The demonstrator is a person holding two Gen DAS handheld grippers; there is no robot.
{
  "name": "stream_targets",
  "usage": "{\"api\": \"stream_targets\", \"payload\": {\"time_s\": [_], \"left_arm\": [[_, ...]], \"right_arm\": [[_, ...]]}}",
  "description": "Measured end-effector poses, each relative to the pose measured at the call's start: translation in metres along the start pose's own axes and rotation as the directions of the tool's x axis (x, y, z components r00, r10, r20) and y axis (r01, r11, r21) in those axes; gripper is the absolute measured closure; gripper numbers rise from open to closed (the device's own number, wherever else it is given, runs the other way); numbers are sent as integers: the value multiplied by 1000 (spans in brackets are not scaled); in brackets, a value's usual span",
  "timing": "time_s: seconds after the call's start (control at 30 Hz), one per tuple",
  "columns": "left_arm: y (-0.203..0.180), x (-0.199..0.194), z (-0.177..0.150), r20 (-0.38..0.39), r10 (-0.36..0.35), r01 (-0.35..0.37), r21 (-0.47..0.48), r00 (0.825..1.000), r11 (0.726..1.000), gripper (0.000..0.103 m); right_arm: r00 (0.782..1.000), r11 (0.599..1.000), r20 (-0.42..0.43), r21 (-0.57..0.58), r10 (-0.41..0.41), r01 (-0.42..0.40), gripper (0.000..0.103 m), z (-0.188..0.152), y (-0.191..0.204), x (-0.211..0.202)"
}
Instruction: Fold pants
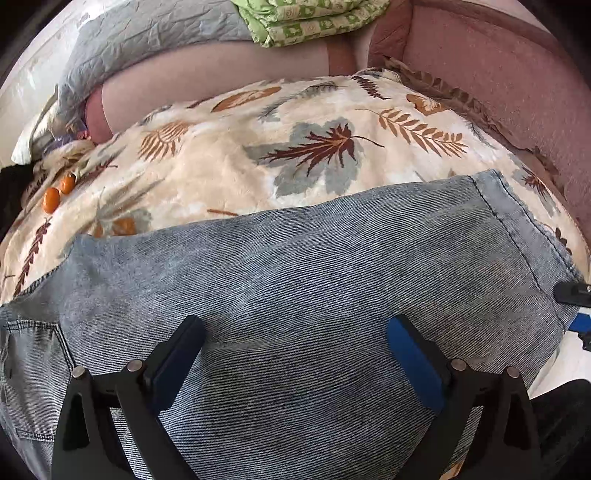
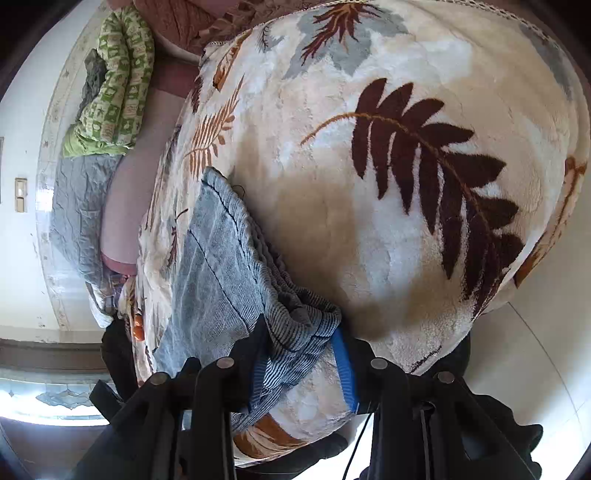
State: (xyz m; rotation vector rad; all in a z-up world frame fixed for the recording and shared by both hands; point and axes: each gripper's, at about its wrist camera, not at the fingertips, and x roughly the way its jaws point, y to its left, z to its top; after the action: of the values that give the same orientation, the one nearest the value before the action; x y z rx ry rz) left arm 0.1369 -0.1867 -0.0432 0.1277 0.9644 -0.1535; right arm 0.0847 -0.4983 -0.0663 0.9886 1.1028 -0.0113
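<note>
Left tool (image 1: 295, 350) spread wide, empty, hovering over mid-leg of pants (image 1: 295, 295). Pants flat on blanket (image 1: 221, 177), long axis running left-right. Right tool (image 2: 303, 354) clenched on hem end; it is nearer arm for carrying hem leftward toward waist.

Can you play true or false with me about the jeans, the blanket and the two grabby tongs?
1. The blue-grey denim pants lie on a cream fleece blanket with leaf prints. True.
2. The left tongs are squeezing the denim. False: their fingers stand wide apart above the cloth.
3. The right tongs have a bunched end of the pants between their fingers. True.
4. Two small orange fruits sit on the blanket. True.
5. The green patterned quilt covers the pants. False: it lies far behind them, beyond the blanket.
</note>
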Motion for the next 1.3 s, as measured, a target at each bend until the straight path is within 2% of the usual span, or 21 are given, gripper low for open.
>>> {"api": "stream_targets", "payload": {"time_s": [0.13,0.17,0.23,0.27,0.37,0.5,0.57,0.6,0.67,0.77,0.87,0.93,1.0,1.03,1.1,1.13,1.17,1.2,1.23,1.27,1.3], "left_arm": [[12,-2,6,-43,-46,43,-70,998,997,4],[13,-4,6,-33,-52,49,-83,998,995,4],[14,-3,5,-27,-8,6,-79,1000,997,4],[11,6,3,-61,13,-17,-54,998,998,3],[2,8,3,-55,63,-63,8,996,998,1],[9,8,8,-98,30,-32,-10,995,999,2],[16,4,8,-98,-22,20,-29,995,999,2],[23,-1,8,-93,-55,50,-63,994,997,3],[49,-18,5,-38,-117,109,-163,992,980,3],[100,-48,-4,51,-118,128,-291,992,948,3],[163,-80,-24,123,-55,103,-424,991,900,3],[206,-101,-44,153,14,67,-511,988,857,3],[243,-117,-62,160,80,27,-577,984,816,3],[259,-124,-71,154,111,5,-607,982,795,3],[281,-129,-84,132,140,-22,-644,981,765,3],[288,-130,-89,124,138,-24,-653,983,757,3],[291,-130,-92,118,132,-23,-657,984,754,3],[292,-131,-93,118,129,-20,-656,984,755,3],[289,-132,-93,125,125,-13,-652,984,758,3],[283,-132,-91,135,108,4,-644,985,765,3],[276,-132,-87,150,80,33,-630,986,776,3]], "right_arm": [[1000,1000,-4,22,4,-4,65,2,-3,3],[1000,1000,-4,10,2,-2,65,2,-2,3],[1000,999,6,-31,-15,16,69,0,2,2],[1000,998,16,-57,-27,28,72,-2,5,0],[997,992,51,-117,-50,55,77,-7,18,-5],[990,968,123,-231,-70,97,78,-16,57,-20],[983,938,170,-322,-75,127,78,-25,90,-31],[979,919,189,-370,-69,136,78,-32,108,-36],[973,867,225,-474,-47,151,78,-51,148,-43],[971,761,238,-631,6,150,78,-94,209,-41],[979,613,197,-779,42,131,78,-159,259,-16],[987,509,159,-852,31,121,78,-205,278,16],[995,443,95,-892,-13,91,78,-240,277,59],[998,430,56,-900,-36,66,78,-253,270,82],[991,434,-49,-901,-127,11,74,-268,249,132],[979,449,-105,-893,-175,-15,67,-271,239,152],[989,445,-80,-896,-126,-16,66,-273,236,147],[991,450,-98,-892,-94,-45,62,-272,236,139],[986,476,-151,-874,-74,-98,48,-267,236,131],[983,509,-179,-850,-41,-134,40,-259,235,121],[984,535,-179,-832,-6,-148,40,-249,233,109]]}}
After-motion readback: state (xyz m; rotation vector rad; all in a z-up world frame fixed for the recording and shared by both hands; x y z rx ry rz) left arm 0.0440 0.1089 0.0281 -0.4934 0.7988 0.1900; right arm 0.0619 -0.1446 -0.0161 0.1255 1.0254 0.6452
